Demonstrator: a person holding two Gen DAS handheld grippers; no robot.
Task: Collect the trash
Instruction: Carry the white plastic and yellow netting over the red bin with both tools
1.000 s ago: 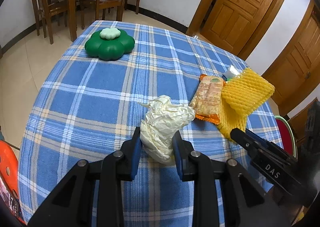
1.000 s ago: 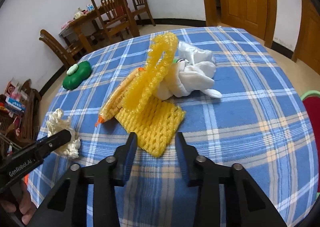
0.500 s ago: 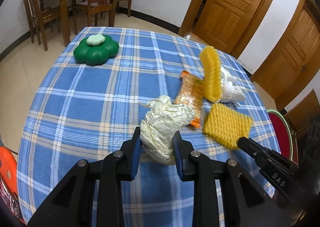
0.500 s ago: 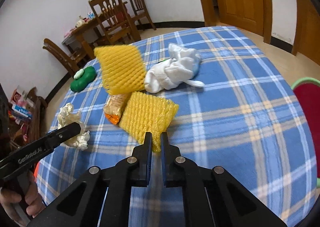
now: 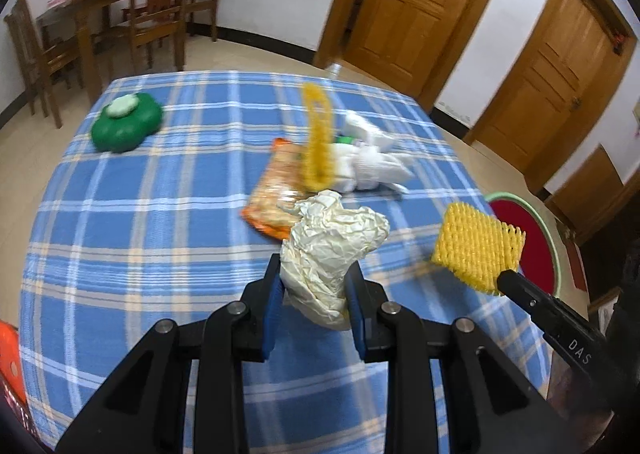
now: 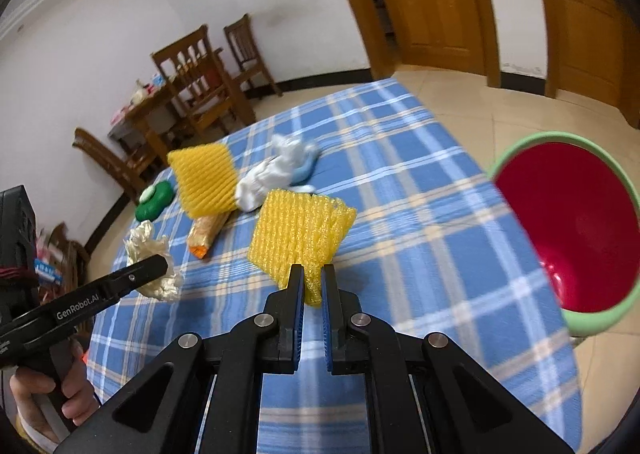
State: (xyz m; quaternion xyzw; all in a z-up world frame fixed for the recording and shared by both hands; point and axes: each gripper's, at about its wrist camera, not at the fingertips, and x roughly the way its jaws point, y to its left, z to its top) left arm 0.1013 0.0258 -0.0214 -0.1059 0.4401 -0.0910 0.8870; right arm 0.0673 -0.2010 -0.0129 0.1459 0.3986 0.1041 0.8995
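With both loads lifted clear for the red bin (image 6: 568, 222), left gripper (image 5: 314, 292) clamps crumpled paper (image 5: 332, 250), right gripper (image 6: 312, 286) pinches yellow foam net (image 6: 300, 232).

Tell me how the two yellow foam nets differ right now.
The held foam net is pinched at its lower edge by the right gripper and lifted off the table; the loose foam net is gripped by nothing.
The held net hangs near the table's edge, close to the red bin; the loose net stands on edge over the snack packet, beside the white wad.
Both are yellow ribbed foam mesh.
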